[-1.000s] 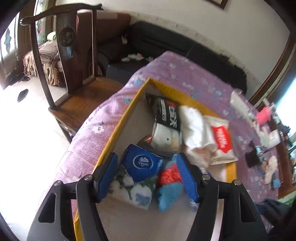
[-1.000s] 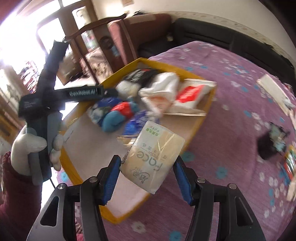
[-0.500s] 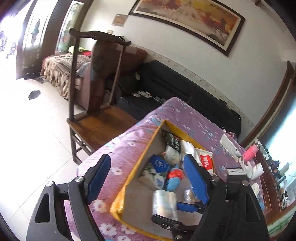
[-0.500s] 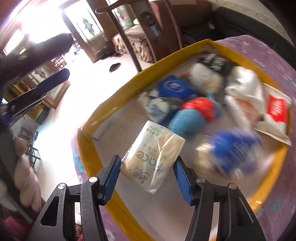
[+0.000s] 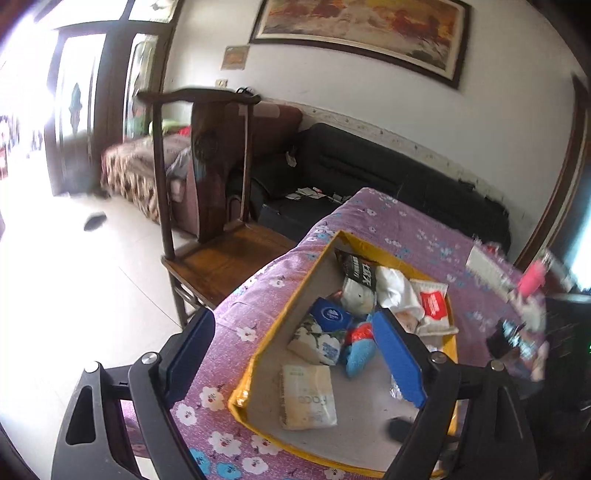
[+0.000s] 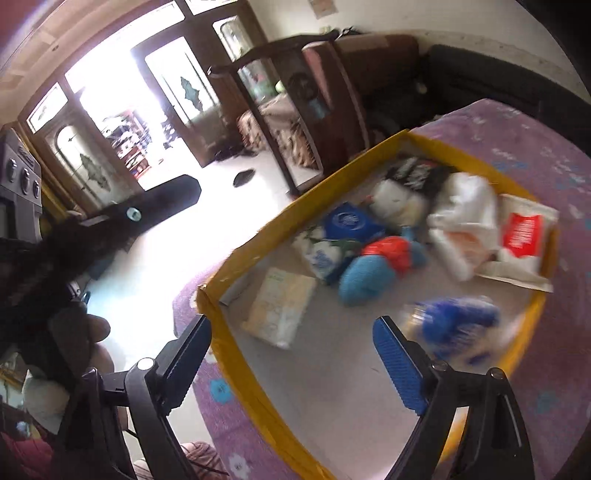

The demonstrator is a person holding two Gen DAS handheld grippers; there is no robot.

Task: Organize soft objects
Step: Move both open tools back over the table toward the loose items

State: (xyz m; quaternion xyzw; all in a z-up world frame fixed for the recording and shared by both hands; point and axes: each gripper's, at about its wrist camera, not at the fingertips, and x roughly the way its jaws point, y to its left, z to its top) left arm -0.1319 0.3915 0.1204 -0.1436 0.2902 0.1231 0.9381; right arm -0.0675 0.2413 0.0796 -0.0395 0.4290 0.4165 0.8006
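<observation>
While both hand-held grippers' jaws are opening, empty, only the left view shows a painting [image 5: 364,27].

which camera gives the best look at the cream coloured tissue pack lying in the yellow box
The left wrist view: the cream tissue pack lies sharp and whole in the yellow-rimmed box, its printed lettering readable. The right wrist view shows it blurred, lettering unreadable.

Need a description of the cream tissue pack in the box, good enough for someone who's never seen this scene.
Find the yellow-rimmed box on the purple flowered cloth. The tissue pack lies flat on the bare floor of the box at its near end, just inside the near corner. It is the only cream-yellow pack, printed "face", and lies apart from the pile of blue, red and white items further in.
</observation>
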